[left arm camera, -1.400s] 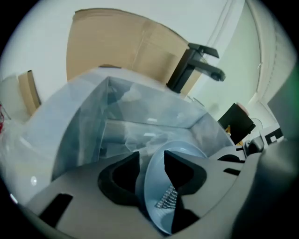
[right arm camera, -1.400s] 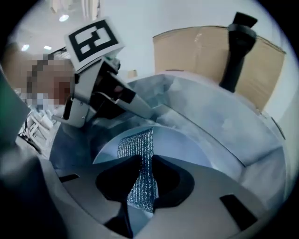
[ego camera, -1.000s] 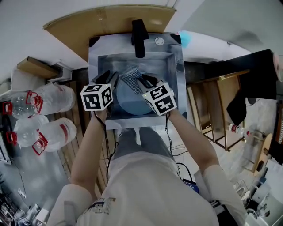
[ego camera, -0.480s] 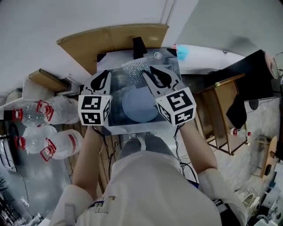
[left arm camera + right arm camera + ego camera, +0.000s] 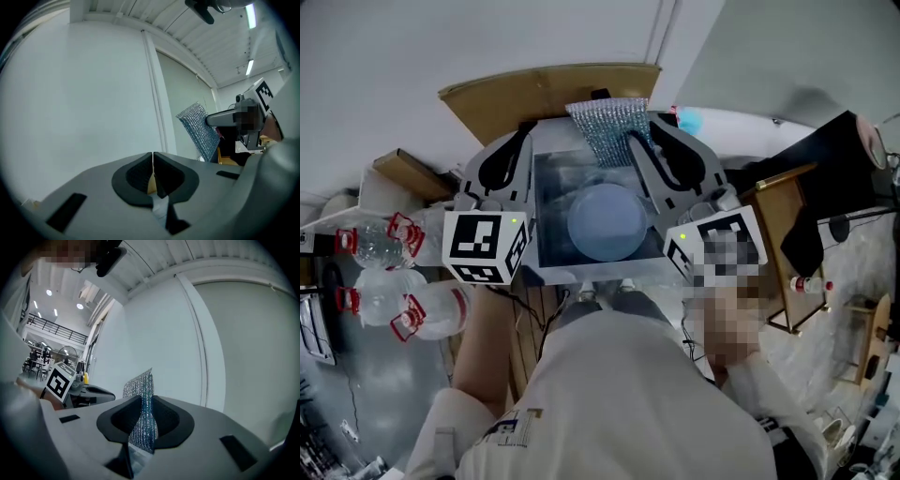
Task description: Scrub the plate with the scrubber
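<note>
— Two handheld grippers are held up above a steel sink point(image 5: 546, 202), seen in the head view looking steeply down past the person's pale shirt. Where is the scrubber?
— The scrubber point(image 5: 607, 127), a silvery mesh pad, is up in the air over the far edge of the sink. The right gripper point(image 5: 649, 133) clamps it. In the right gripper view the jaws press on the lower part of the mesh, which stands upright between them and rises above their tips.
— And the left gripper?
— The left gripper point(image 5: 517, 145) holds nothing. In the left gripper view its jaws are pressed together, pad against pad, with only a thin seam between them. It is to the left of the scrubber, apart from it, and about level with the right gripper.
— Where is the plate?
— The plate point(image 5: 607, 223), round and pale blue, lies flat on the bottom of the sink, below and between the two grippers. Neither gripper touches it, and the scrubber hangs well clear of it.
— What else is around?
— Large clear water bottles point(image 5: 384, 239) with red handles lie to the left of the sink, and a brown board point(image 5: 525, 89) is behind it, against a white wall
</note>
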`<state>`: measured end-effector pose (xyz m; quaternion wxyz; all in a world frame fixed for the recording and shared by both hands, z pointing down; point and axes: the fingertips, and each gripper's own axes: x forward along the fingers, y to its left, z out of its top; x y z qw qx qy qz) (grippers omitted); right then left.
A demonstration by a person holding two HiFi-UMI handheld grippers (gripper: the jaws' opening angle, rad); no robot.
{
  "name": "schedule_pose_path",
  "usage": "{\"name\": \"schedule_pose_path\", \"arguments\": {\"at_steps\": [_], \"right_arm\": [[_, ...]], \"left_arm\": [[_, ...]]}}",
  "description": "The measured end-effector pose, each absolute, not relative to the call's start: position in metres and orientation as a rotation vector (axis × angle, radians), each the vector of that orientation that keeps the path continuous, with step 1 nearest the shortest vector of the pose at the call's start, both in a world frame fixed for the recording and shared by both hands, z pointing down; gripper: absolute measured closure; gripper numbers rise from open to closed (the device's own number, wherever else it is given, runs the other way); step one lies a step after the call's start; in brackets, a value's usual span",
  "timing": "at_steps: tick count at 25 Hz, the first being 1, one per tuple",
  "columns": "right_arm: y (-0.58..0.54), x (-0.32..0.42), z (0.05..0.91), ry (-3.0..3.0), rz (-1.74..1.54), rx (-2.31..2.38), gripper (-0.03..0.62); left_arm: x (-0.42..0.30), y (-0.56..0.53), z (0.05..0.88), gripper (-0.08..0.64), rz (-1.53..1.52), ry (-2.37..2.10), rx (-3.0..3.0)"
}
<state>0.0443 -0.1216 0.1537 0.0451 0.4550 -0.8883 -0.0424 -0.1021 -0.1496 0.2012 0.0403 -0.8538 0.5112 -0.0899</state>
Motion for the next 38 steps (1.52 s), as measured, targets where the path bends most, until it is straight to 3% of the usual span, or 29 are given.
{"name": "schedule_pose_path", "arguments": {"at_steps": [10,38], "right_arm": [[-0.084,0.055,0.112,-2.746,-0.237,1.425,0.485],[-0.048,0.064,0.139,-2.760,-0.113,1.416,0.486]], "left_arm": [[-0.102,-0.100,0.139,0.541,-0.132,1.448,-2.481],[-0.112,-0.065,0.172,0.543,-0.156,1.502,-2.562]]}}
